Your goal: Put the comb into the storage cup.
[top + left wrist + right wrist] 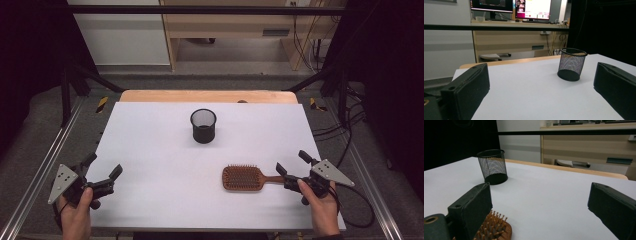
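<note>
flat wooden paddle hairbrush [243,177] with bristles; round black mesh cup [203,125].

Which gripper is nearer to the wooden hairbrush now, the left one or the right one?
The right gripper is nearer, open just beside the hairbrush at its handle end. The left gripper is open far across the table.

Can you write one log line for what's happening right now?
left gripper: jaws open, empty | right gripper: jaws open, by brush handle | hairbrush: flat, bristles up | mesh cup: upright
</note>
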A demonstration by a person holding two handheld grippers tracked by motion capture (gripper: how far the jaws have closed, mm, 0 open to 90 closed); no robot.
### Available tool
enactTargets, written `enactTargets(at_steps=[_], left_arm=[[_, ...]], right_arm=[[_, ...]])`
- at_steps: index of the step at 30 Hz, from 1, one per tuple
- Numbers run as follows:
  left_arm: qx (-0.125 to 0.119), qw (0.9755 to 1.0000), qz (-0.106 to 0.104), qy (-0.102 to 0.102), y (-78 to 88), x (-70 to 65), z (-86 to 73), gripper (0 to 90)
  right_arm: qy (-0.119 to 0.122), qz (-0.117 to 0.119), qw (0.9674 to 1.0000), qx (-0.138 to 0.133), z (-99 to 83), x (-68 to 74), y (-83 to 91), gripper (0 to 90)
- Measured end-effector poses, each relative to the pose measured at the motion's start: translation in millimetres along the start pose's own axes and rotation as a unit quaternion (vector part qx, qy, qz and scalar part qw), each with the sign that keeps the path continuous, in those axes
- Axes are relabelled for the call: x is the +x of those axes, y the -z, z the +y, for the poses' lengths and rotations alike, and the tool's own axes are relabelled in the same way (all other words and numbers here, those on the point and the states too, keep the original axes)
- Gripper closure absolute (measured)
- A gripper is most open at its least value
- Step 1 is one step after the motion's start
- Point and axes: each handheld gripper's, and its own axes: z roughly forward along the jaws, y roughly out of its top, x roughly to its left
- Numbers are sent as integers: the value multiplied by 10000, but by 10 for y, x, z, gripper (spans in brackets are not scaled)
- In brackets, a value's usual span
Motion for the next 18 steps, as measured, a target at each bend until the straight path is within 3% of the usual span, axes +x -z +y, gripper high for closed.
enactTargets(at_steps=[6,7,8,12,18], left_arm=[[26,10000,-15,-29,-10,-16,-1,6],[43,10000,-12,-42,-12,-18,-4,6],[43,10000,-12,-42,-12,-18,-4,6],[43,10000,10,-22,-2,-13,-4,6],[49,10000,21,7,0,5,-6,6]], right_arm=[[18,-71,9999,78,-4,-2,-1,55],[89,-217,9996,150,8,7,2,60],[89,-217,9996,150,8,7,2,60],[301,-559,9975,300,187,34,-68,49],[433,-652,9962,392,497,20,-233,53]])
